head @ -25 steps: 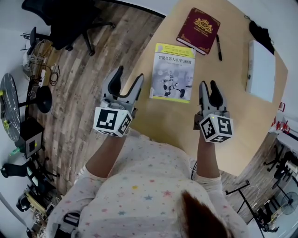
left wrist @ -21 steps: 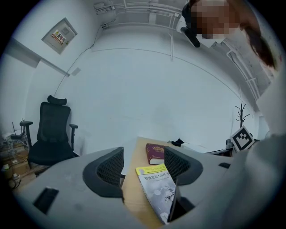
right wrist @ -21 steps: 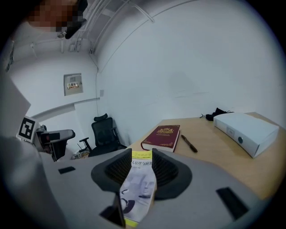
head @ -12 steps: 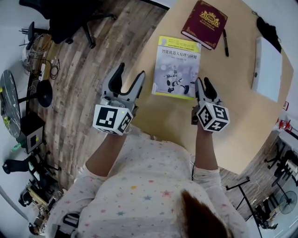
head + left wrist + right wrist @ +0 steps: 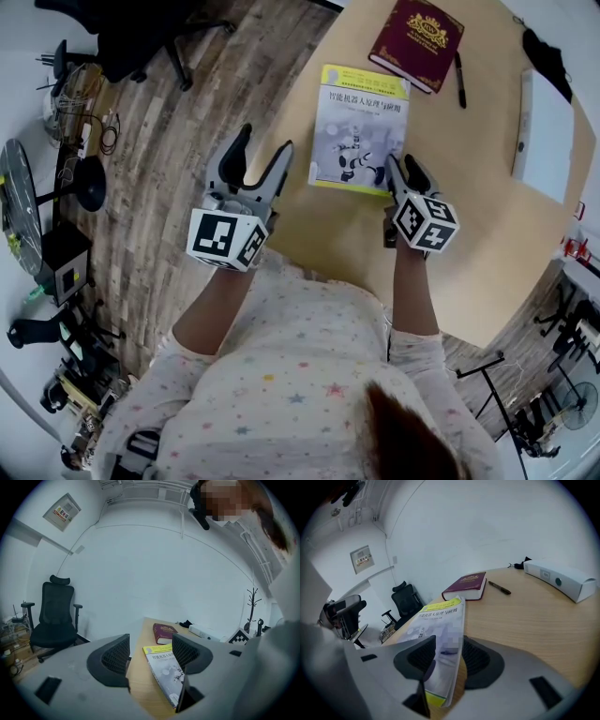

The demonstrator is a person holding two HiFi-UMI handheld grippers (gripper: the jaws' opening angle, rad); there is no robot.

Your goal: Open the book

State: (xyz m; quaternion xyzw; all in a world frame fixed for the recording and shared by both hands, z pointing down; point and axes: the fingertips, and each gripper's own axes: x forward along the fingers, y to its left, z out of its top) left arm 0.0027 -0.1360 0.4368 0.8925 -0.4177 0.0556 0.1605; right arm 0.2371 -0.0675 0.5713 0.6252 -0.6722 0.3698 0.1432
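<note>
A closed paperback with a yellow band and a robot picture on its cover (image 5: 361,127) lies flat on the round wooden table (image 5: 469,234). My right gripper (image 5: 401,171) sits at the book's near right corner. In the right gripper view that corner of the book (image 5: 436,620) lies between the two jaws, which stand apart, so the right gripper (image 5: 449,660) is open. My left gripper (image 5: 255,159) is open and holds nothing, hovering at the table's left edge beside the book (image 5: 164,667). Its jaws (image 5: 150,656) stand wide.
A dark red hardback (image 5: 416,33) lies beyond the paperback, with a black pen (image 5: 460,80) to its right. A long white box (image 5: 544,122) lies at the table's far right. A black office chair (image 5: 141,37) stands on the wood floor to the left.
My right gripper has moved forward and to the left, from the bare table beside the book onto the book's near right corner. The left gripper has hardly moved.
</note>
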